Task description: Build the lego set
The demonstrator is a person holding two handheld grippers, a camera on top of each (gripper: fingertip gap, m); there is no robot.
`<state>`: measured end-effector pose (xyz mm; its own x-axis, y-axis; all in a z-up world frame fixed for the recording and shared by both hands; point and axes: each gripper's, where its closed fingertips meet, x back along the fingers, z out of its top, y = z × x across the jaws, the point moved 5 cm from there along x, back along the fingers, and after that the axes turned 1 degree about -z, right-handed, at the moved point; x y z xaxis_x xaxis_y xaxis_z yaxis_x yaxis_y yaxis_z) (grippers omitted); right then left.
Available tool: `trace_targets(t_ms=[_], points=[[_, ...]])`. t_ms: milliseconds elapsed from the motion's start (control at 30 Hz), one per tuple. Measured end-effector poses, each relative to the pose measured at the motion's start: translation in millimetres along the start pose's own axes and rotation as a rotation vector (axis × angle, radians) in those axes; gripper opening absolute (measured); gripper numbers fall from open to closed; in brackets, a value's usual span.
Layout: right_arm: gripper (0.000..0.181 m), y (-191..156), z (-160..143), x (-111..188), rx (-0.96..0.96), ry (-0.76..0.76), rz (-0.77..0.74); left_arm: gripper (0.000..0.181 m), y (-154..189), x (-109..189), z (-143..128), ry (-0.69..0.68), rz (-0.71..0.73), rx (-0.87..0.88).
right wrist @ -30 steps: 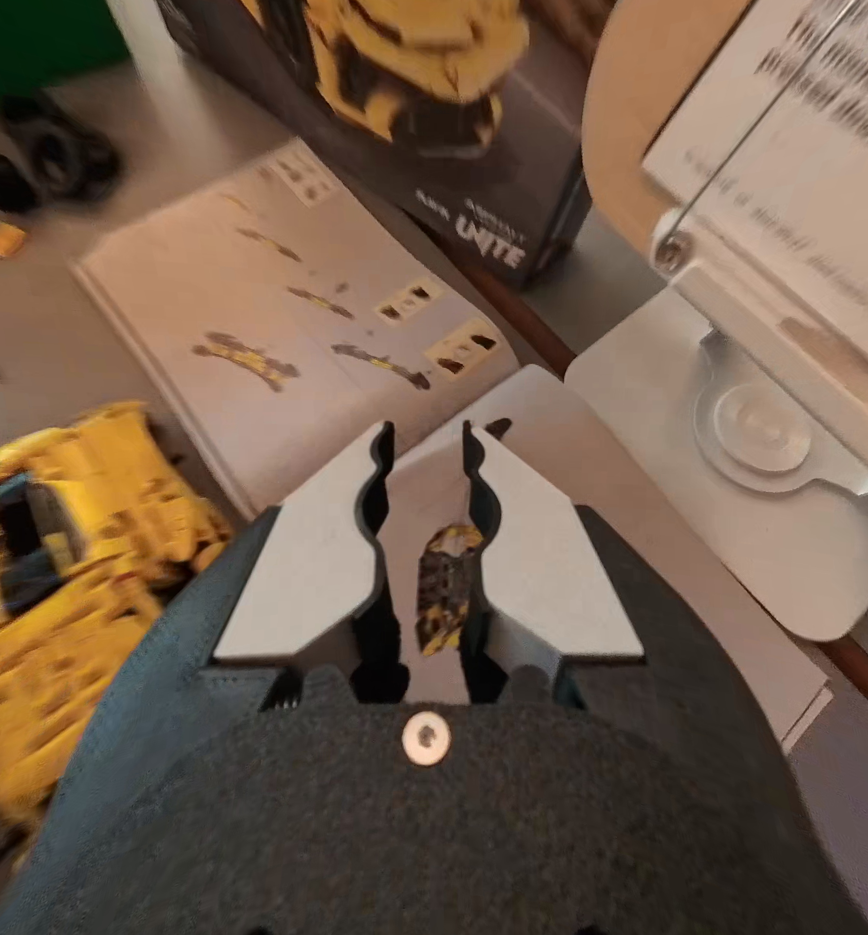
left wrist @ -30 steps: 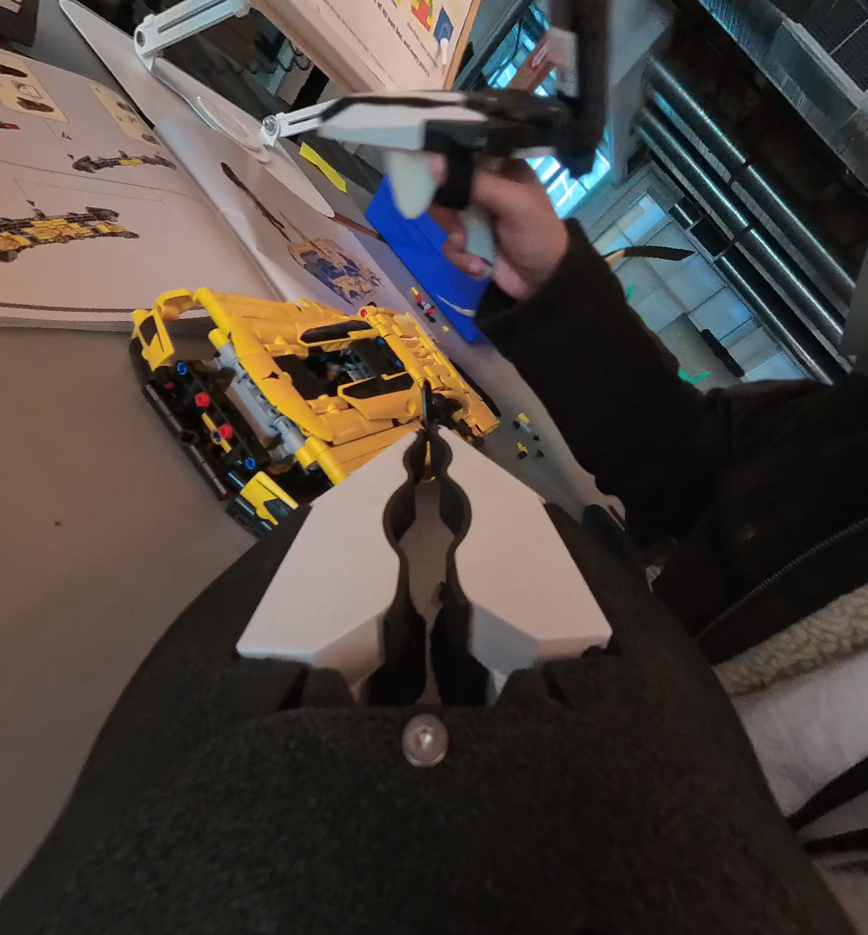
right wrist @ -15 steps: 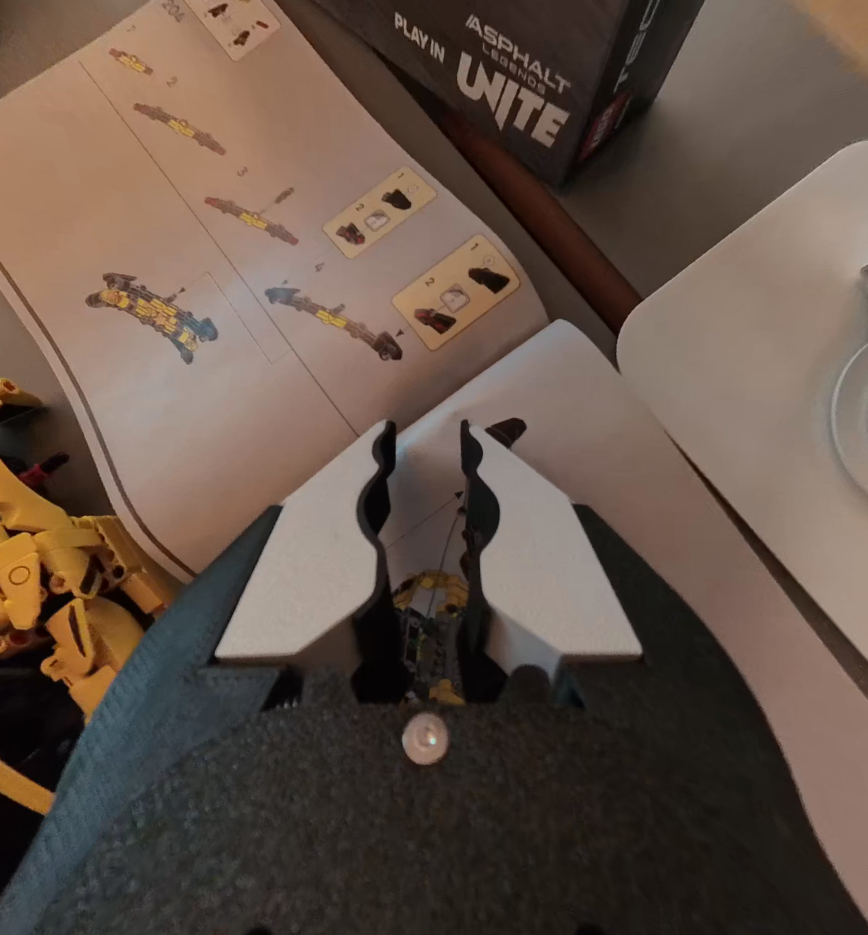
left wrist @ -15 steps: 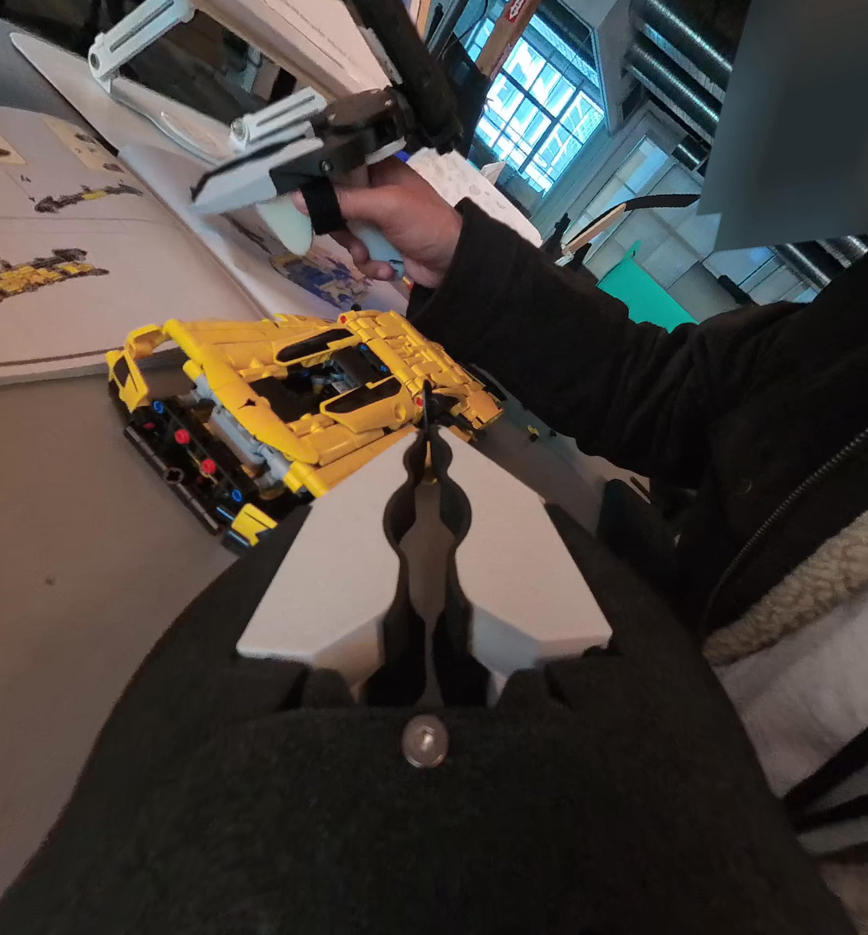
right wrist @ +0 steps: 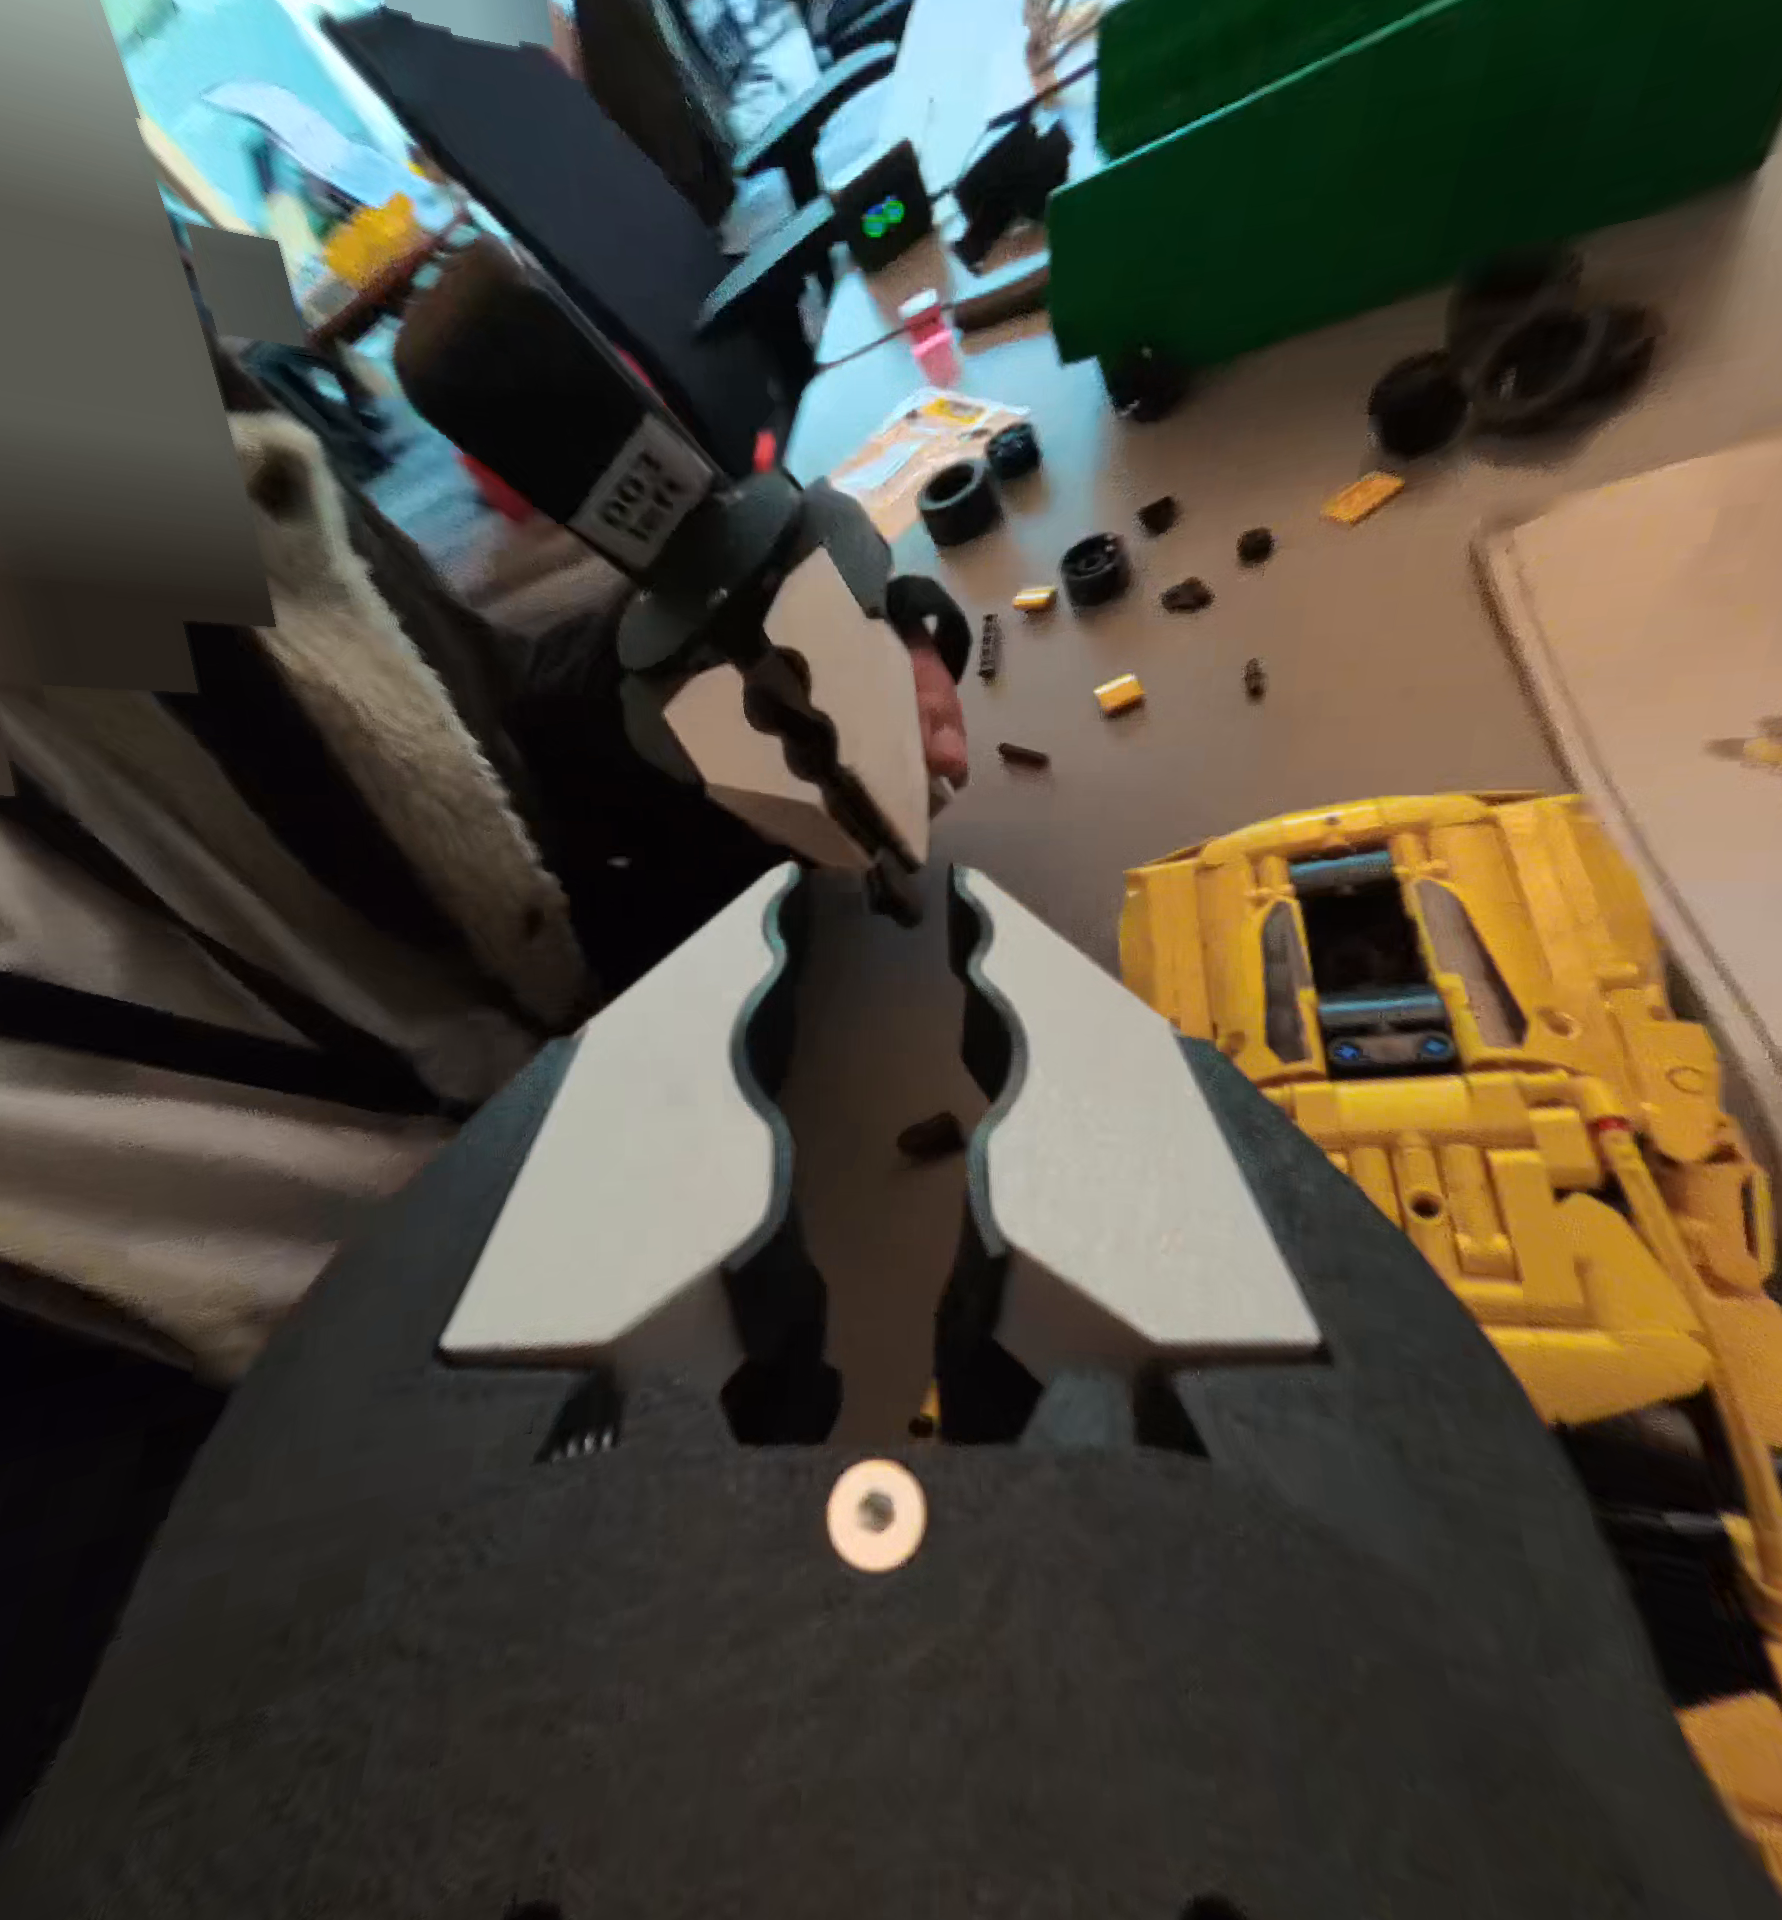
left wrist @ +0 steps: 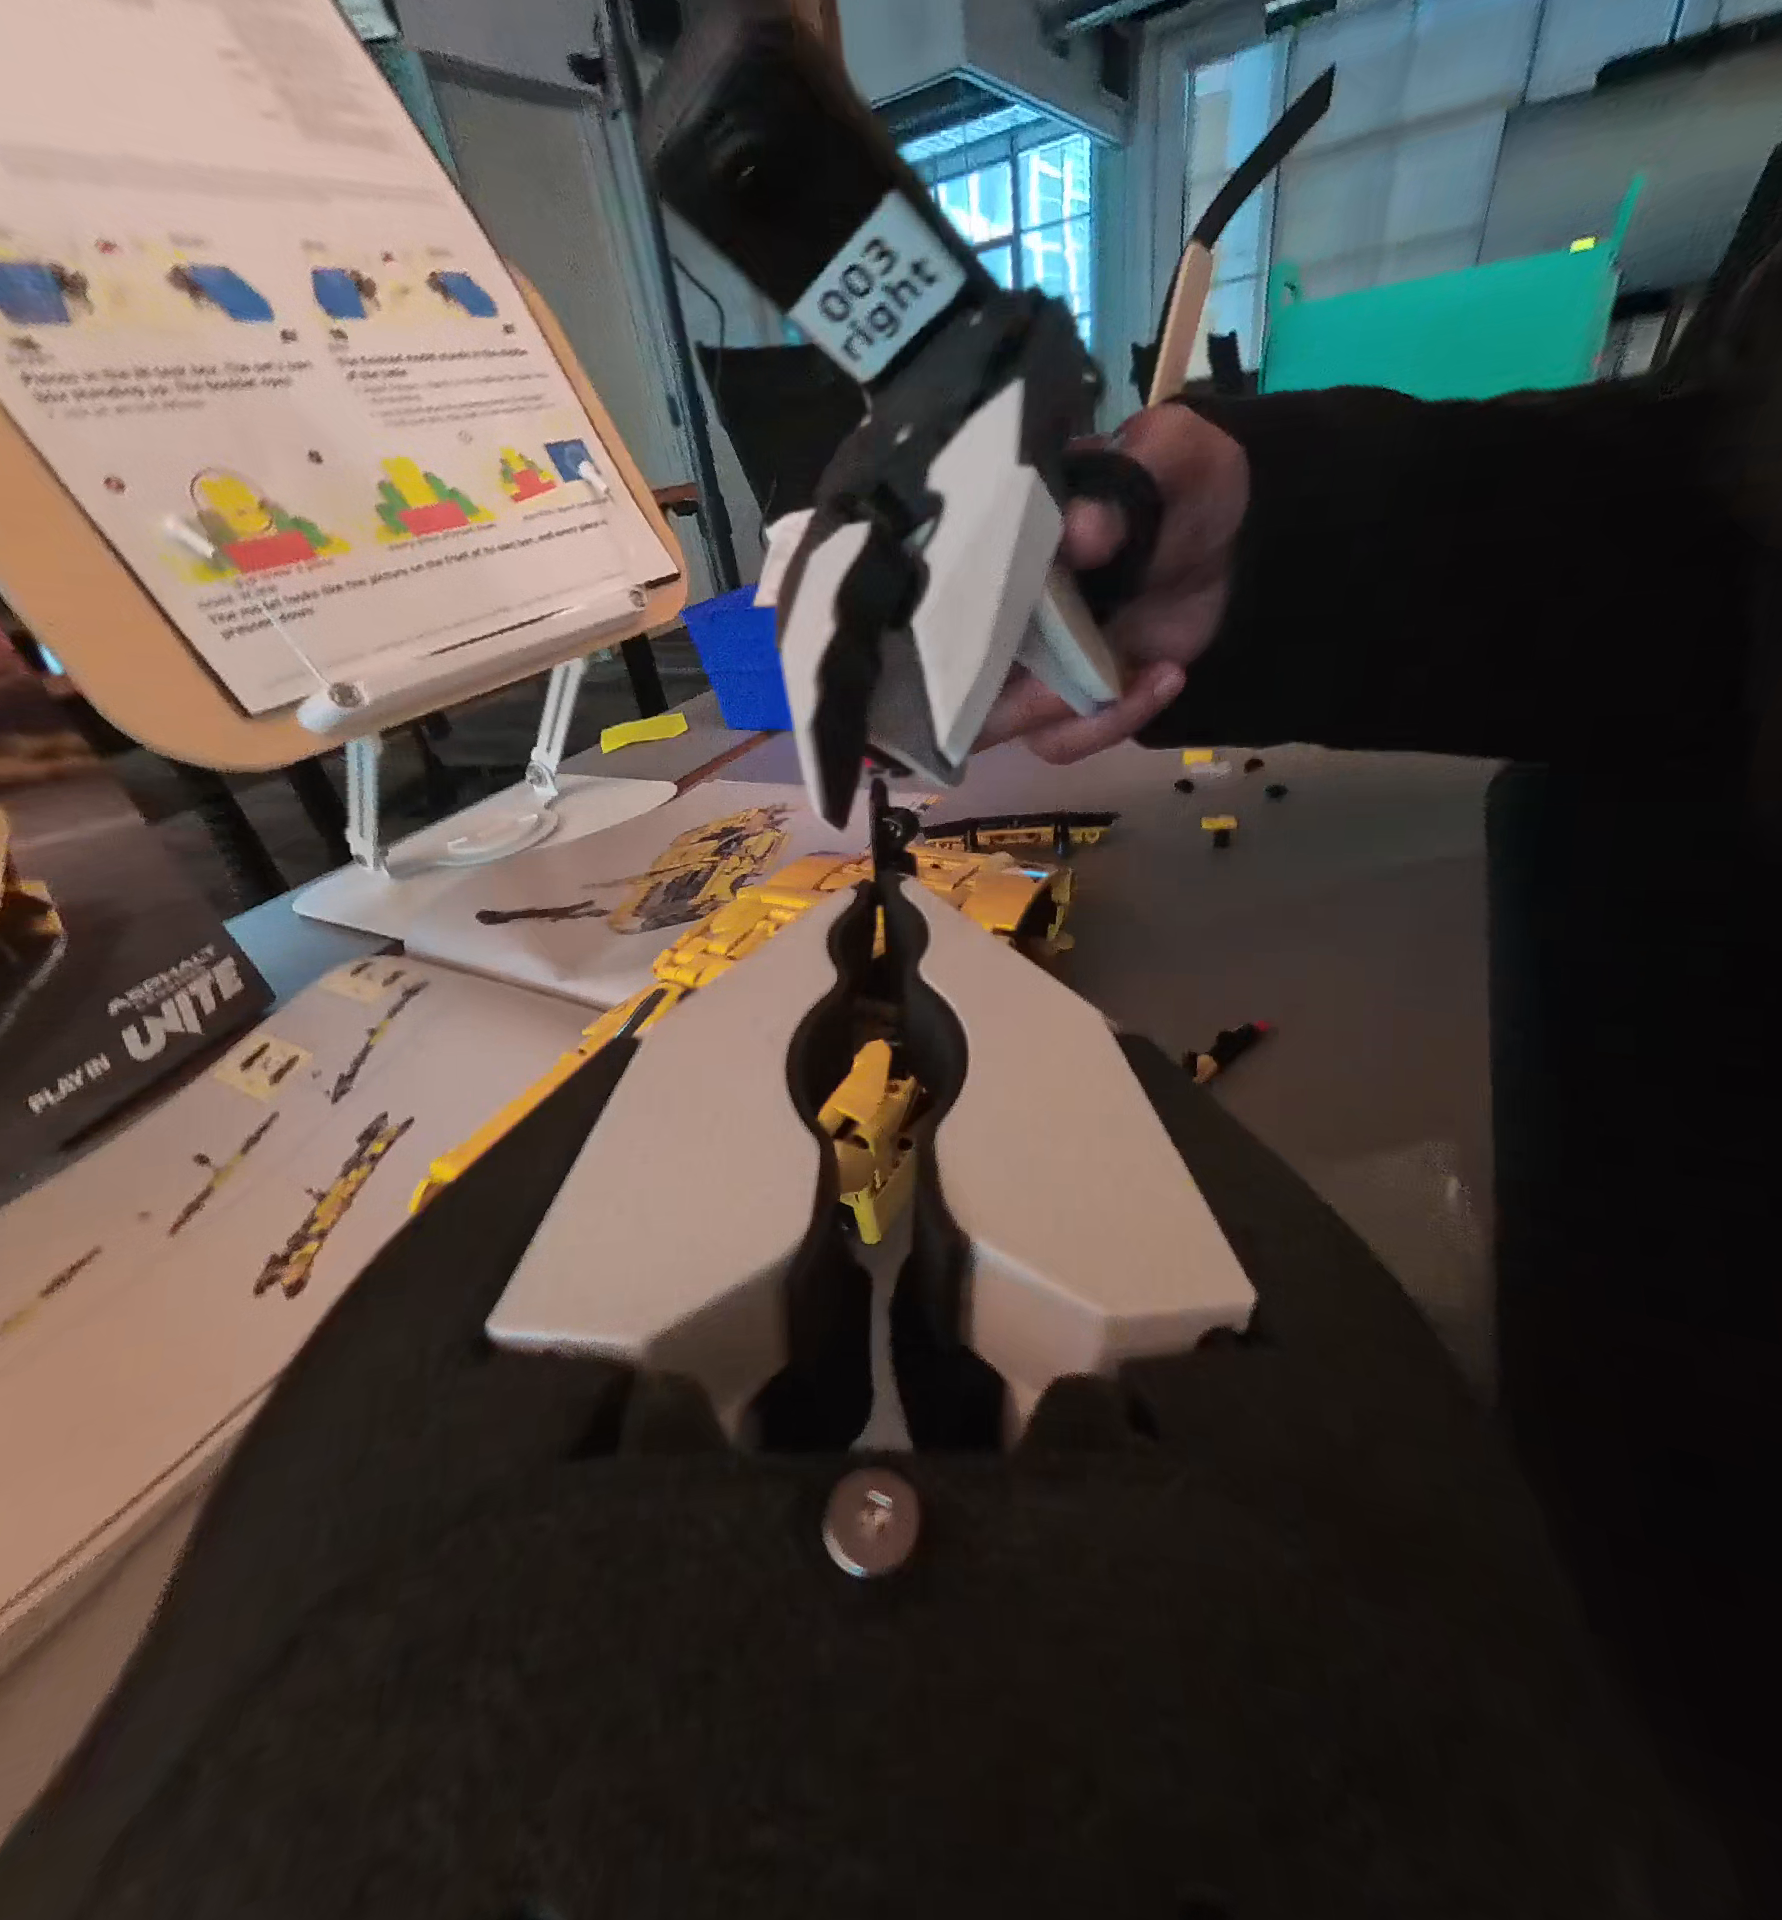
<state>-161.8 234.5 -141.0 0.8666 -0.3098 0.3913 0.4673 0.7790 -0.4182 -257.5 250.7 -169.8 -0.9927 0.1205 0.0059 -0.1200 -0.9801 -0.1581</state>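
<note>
My left gripper (left wrist: 882,894) is shut on a small thin black piece (left wrist: 882,821) that sticks out beyond its tips. My right gripper (right wrist: 876,883) is open and empty, its tips just short of that piece (right wrist: 895,896). In the left wrist view the right gripper (left wrist: 882,784) comes down from above, jaws apart around the top of the piece. In the right wrist view the left gripper (right wrist: 882,847) points at me. The yellow car model (right wrist: 1438,1091) lies on the grey table to the right; it also shows behind the left gripper (left wrist: 752,914).
An open instruction booklet (left wrist: 139,1195), the dark set box (left wrist: 87,1018) and a sheet on a white stand (left wrist: 274,364) are at the left. A black-and-yellow strip assembly (left wrist: 1022,826), tyres (right wrist: 960,499), loose small parts (right wrist: 1115,691) and a green box (right wrist: 1386,177) lie farther off. My two grippers' fingertips are within a few centimetres of each other.
My right gripper has swung from over the booklet to meet the left gripper's tip, still open. The left gripper has turned and risen, still holding the black piece.
</note>
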Motion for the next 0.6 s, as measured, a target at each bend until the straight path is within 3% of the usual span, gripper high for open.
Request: trace_targets(t_ms=[100,267,400,467,600], points=[[0.024,-15,-13,1,0.031,0.023,-0.047,0.0,13,-2,0,-0.018,-0.022,-0.109],[0.04,-33,-39,-2,-0.222,0.046,0.165,0.0,38,2,10,0.048,-0.066,-0.311],[0.032,-44,-43,5,-0.418,0.179,0.358,0.001,53,5,15,0.088,-0.118,-0.414],[0.035,-49,-51,1,-0.452,0.155,0.387,0.0,60,4,15,0.086,-0.135,-0.494],[0.022,-60,-56,-2,-0.452,0.173,0.414,0.001,70,2,16,0.09,-0.161,-0.587]])
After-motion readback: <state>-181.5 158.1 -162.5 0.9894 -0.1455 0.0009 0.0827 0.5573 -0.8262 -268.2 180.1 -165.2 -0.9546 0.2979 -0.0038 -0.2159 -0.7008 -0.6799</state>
